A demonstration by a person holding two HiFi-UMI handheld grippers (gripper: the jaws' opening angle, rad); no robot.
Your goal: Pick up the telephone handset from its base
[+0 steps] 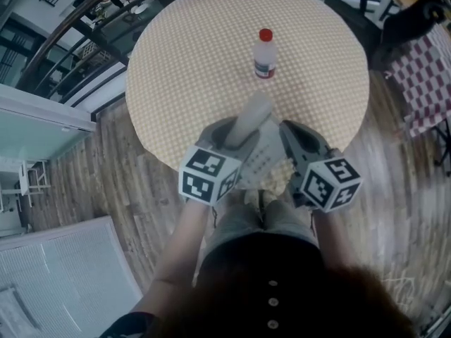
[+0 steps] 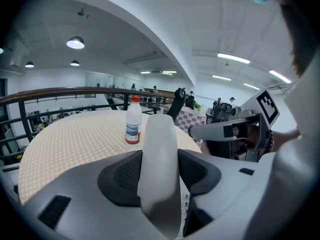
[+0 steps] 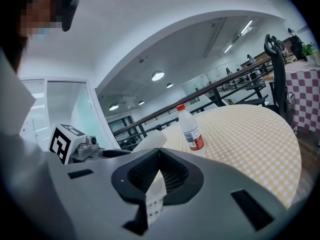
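1. Gripping the telephone handset across its middle with the left gripper: jaws spread wide, dark pads pressed against both long sides of the pale grey bar.
2. Viewed along those jaws, standing up between the pads and tilted away toward the middle of the table, with keypad digits of the telephone base peeping out just beneath on the right.
3. Pinching that telephone base with the right gripper: jaws drawn almost together, closed on a thin white edge bearing a perforated speaker patch and small number keys.
4. Sitting at the near rim of the round table, between the two grippers and just ahead of the person's knees; impossible to tell whether resting on the yellow-checked cloth or raised off it, or whether touching the handset above.
5. Standing upright near the table's middle, well apart from both grippers and beyond the handset's far end: a clear plastic bottle, red-capped, with a label round its lower half.
6. Around the table: wooden floor, a dark railing curving past the far side, and a red-checked cloth off to the right.
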